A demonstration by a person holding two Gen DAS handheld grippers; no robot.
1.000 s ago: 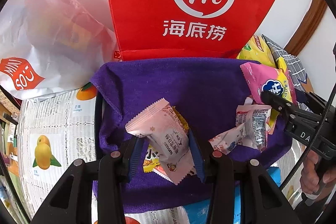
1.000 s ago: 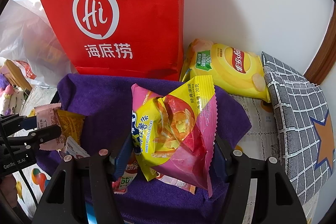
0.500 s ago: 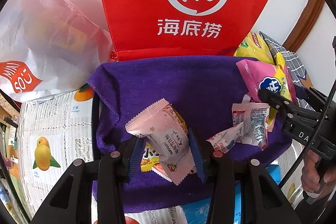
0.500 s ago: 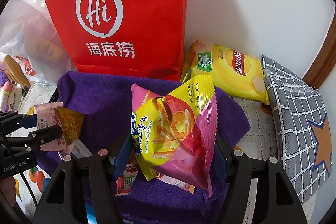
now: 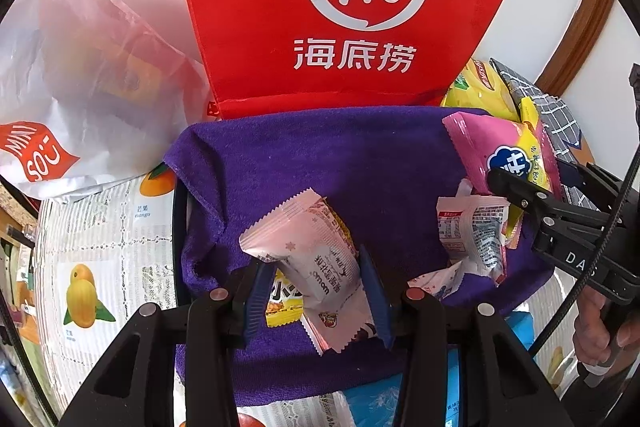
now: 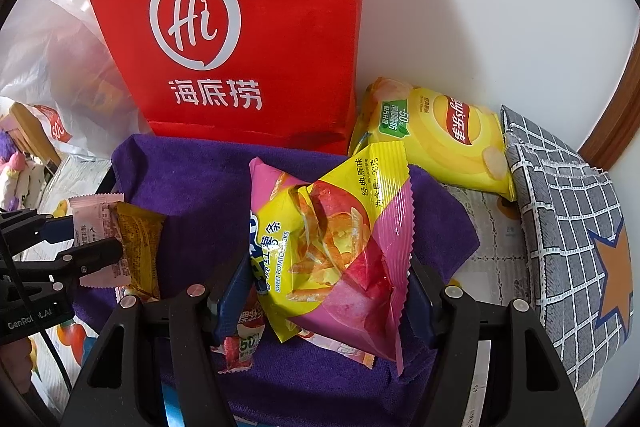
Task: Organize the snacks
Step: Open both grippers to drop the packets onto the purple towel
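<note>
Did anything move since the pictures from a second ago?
Nothing really changed. The left gripper still pinches the pale pink snack packet, and the right gripper still holds the sweet potato sticks bag above the purple towel. The red bag stays behind them.

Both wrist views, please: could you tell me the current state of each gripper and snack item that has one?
Left gripper: shut on the pale pink packet.
Pale pink packet: held up over the purple towel, with a yellow packet behind it.
Right gripper: shut on the sweet potato sticks bag.
Sweet potato sticks bag: held up, sealed.
Yellow chips bag: lying beside the red bag, sealed.
Red bag: standing upright.
</note>
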